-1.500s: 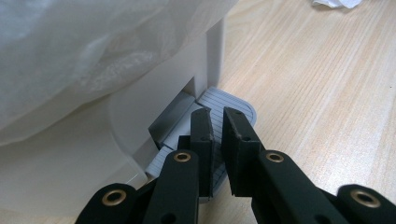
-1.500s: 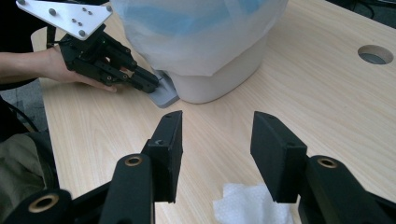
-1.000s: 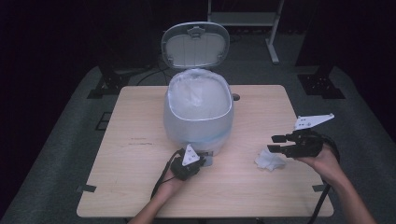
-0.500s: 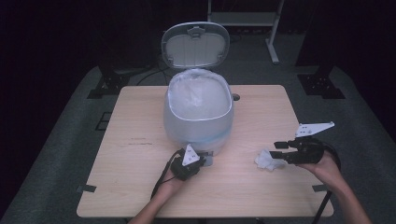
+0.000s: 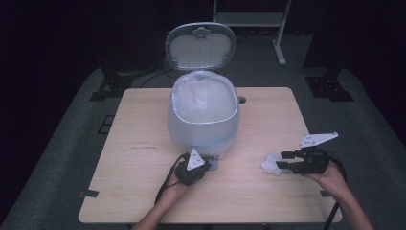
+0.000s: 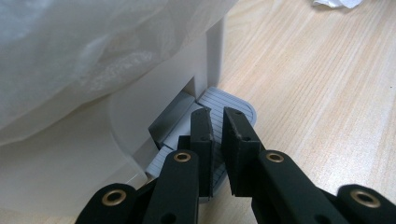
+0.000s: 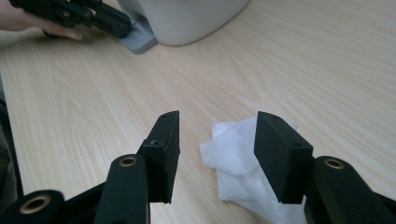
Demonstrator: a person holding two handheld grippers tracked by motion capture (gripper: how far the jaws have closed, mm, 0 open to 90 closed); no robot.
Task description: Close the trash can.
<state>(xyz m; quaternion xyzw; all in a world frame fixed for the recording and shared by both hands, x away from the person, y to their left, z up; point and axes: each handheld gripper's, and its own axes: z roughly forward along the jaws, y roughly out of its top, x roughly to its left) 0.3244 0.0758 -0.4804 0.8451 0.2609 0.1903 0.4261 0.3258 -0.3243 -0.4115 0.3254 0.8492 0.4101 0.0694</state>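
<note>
A pedal bin (image 5: pixel 203 117) lined with a white bag stood at the centre of the high view, its lid (image 5: pixel 200 45) tipped up behind it. The lid was probably up because the left tongs (image 6: pixel 217 122) were bearing down on the grey foot pedal (image 6: pixel 229 105) at the bin's base, low in the left gripper view. Those tongs were drawn nearly together, a thin gap between the pads, with nothing clamped; their tips rested on the ribbed pedal.

A crumpled white tissue (image 5: pixel 273 163) lay on the counter (image 5: pixel 143 143) at the lower right of the high view, well apart from the bin. The right tongs (image 7: pixel 217 140) stood about half apart and straddled it near the bottom of the right gripper view: the tissue (image 7: pixel 233 154) sat between the pads, close against the right-hand pad, though no squeeze showed. It looked like a pick-up in preparation, the open bin waiting to receive the tissue.
</note>
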